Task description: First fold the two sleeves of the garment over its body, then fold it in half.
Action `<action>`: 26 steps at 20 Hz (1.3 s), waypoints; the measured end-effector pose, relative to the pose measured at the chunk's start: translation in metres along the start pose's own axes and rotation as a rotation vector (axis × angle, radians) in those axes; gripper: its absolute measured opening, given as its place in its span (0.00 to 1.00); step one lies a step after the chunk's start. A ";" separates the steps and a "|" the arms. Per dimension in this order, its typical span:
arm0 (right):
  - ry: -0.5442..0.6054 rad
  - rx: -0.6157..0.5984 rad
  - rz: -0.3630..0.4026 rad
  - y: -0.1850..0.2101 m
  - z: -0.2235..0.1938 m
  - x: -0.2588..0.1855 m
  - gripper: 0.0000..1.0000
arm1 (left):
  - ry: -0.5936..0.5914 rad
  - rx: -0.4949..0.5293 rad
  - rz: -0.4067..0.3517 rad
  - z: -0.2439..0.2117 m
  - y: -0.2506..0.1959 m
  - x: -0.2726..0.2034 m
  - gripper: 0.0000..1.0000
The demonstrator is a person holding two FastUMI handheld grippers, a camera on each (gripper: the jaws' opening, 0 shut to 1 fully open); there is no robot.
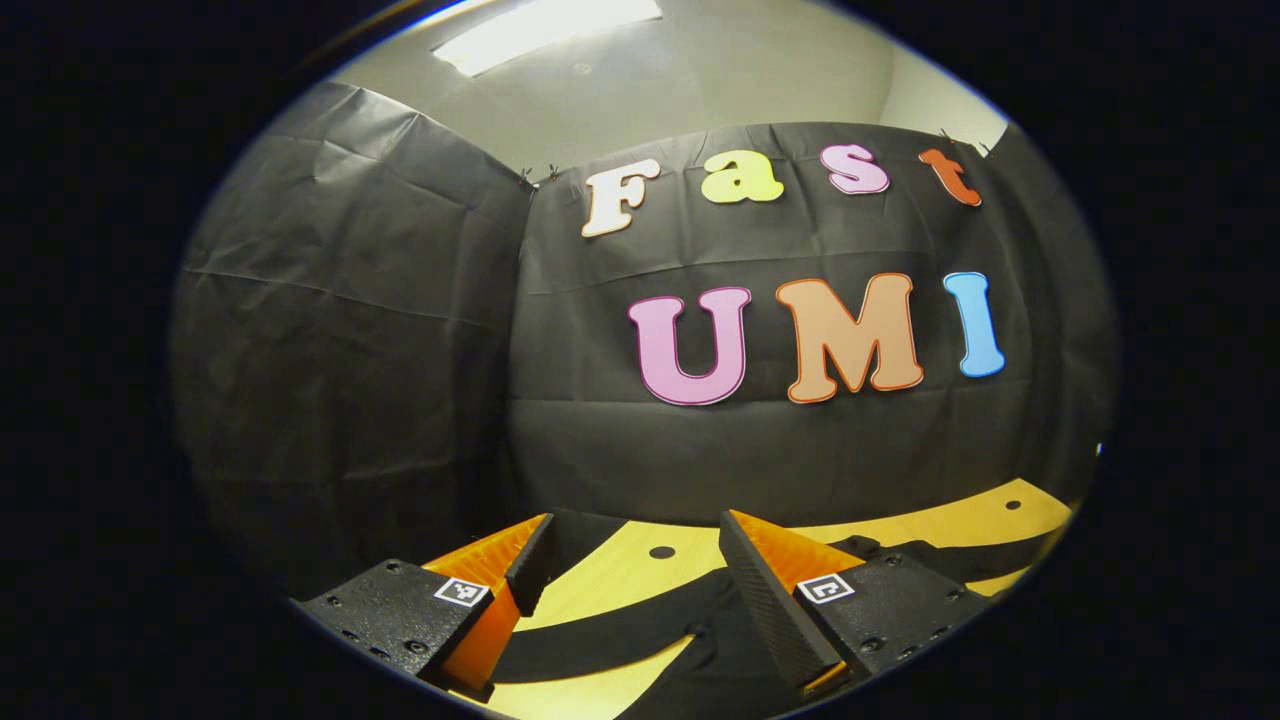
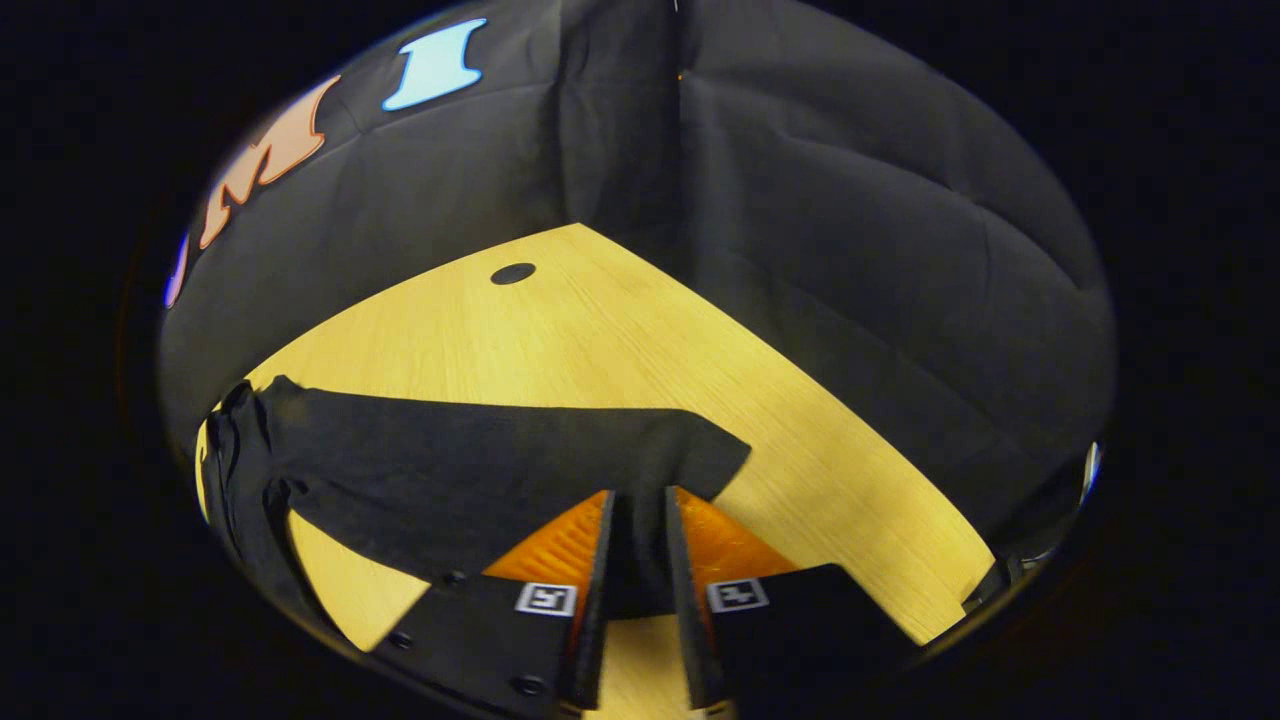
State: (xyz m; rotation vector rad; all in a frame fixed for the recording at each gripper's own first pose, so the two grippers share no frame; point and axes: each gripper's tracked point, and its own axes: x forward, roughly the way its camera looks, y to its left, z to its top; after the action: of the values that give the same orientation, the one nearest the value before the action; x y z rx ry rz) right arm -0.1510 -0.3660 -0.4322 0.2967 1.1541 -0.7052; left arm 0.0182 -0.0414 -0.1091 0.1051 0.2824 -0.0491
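One black garment (image 2: 470, 480) lies on one yellow wooden table (image 2: 620, 330). One of its sleeves (image 2: 560, 450) stretches out across the wood in the right gripper view. Two grippers are present: the left gripper (image 1: 630, 590), with two orange-and-black fingers set wide apart, and the right gripper (image 2: 640, 560), with two fingers close together with black cloth between them. Each gripper carries two square black-and-white markers (image 1: 462, 591), four in all. Two dark round holes (image 1: 662, 552) show in the table in the left gripper view, one in the right gripper view. One ceiling light (image 1: 545, 30) glows overhead.
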 end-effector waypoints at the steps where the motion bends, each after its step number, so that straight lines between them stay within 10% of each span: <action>1: -0.005 -0.006 0.007 0.002 0.002 0.000 0.22 | -0.005 -0.004 -0.001 0.002 0.001 -0.001 0.97; 4: 0.014 -0.025 -0.005 0.003 0.001 -0.001 0.05 | -0.001 -0.013 0.011 0.000 0.009 -0.004 0.98; 13: -0.150 -0.130 0.059 0.071 0.078 -0.053 0.05 | 0.018 -0.060 0.095 -0.017 0.061 -0.018 0.95; 20: -0.320 -0.359 0.278 0.266 0.127 -0.134 0.04 | 0.043 -0.110 0.233 -0.045 0.144 -0.047 0.97; 26: -0.366 -0.566 0.481 0.453 0.087 -0.183 0.04 | 0.069 -0.105 0.360 -0.064 0.217 -0.077 0.97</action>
State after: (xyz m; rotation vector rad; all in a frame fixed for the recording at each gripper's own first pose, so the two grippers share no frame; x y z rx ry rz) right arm 0.1641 -0.0095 -0.2930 -0.0408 0.8399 0.0086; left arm -0.0599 0.1843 -0.1275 0.0525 0.3311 0.3270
